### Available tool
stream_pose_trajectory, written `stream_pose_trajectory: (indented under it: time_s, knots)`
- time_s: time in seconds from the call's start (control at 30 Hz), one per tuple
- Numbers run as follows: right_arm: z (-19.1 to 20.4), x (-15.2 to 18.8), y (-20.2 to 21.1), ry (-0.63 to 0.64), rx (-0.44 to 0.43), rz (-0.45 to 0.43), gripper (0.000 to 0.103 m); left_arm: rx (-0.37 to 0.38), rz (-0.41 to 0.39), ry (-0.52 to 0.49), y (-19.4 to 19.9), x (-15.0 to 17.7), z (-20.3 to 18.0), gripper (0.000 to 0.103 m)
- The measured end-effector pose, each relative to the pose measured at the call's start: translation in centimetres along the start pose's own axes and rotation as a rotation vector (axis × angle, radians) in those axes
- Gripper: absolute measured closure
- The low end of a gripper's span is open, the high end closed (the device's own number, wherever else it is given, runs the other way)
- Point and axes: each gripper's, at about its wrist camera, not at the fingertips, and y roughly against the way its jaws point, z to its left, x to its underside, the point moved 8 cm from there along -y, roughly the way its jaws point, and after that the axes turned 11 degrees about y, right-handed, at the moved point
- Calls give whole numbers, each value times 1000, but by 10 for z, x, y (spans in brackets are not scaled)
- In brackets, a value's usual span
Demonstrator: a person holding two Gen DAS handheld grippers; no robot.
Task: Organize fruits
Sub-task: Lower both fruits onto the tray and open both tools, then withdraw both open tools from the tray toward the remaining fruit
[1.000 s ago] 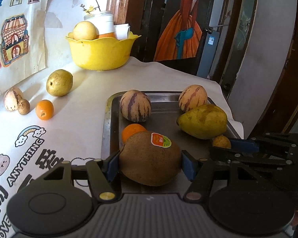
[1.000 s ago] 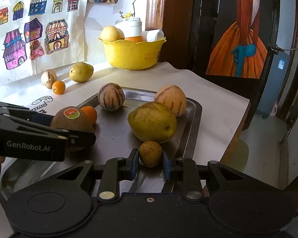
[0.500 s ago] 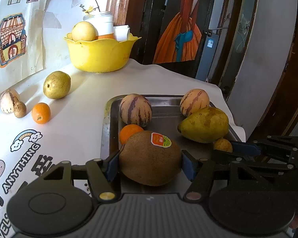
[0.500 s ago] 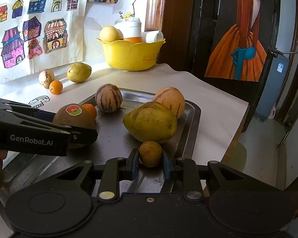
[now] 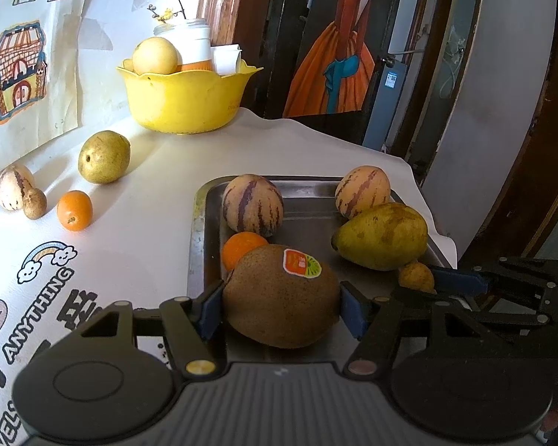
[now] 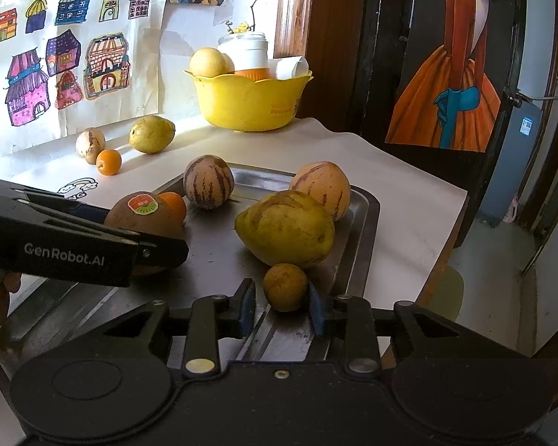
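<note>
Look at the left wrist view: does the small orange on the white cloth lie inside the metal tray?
No: the small orange lies on the white cloth, left of the metal tray.

Brown stickered kiwi (image 5: 281,297) lies on the steel tray (image 5: 199,230), touching an orange (image 5: 241,247); small brown fruit (image 6: 284,286) sits just before the big pear (image 6: 286,228).

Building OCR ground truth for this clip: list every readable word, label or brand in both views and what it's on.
"GenRobot.AI": side of the black left tongs.
"ANYTHING": white printed table cover, under a rainbow drawing; the big black characters and cut-off letters beside it are only partly in view.
Red and green sticker on the brown oval fruit: print too small.
Faint mark on the yellow scalloped plastic bowl: unreadable.
</note>
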Motion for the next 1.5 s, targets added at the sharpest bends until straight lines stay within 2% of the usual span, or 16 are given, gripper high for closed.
stream_pose_trajectory:
  time_s: [0.23,0.33,0.4,0.47,0.57,0.77,0.9,1.13,1.27,1.5]
  knots:
    - [7,-1,14,1,-3,-11,55,20,-15,77,11,-7,4,31]
    - [8,-3,25,-7,-3,-27,48,18,-41,81,21,-14,3,25]
    - [9,-4,34,-15,-3,-39,42,16,-56,84,29,-17,1,17]
    - [11,-6,43,-24,-5,-51,30,10,-68,85,38,-19,1,12]
    - [15,-10,57,-19,-8,-66,21,-5,-84,101,53,-19,2,4]
    - [28,-14,89,5,6,-94,5,-26,-129,145,91,-16,8,1]
    - [38,-15,112,3,3,-111,1,-62,-159,154,118,-12,12,1]
    - [56,-5,145,-36,-6,-100,1,-125,-187,138,157,7,22,0]
    - [69,5,156,-64,-31,-72,1,-141,-168,136,173,29,31,0]
    - [92,21,167,-40,-43,-12,1,-184,-117,104,192,64,51,0]
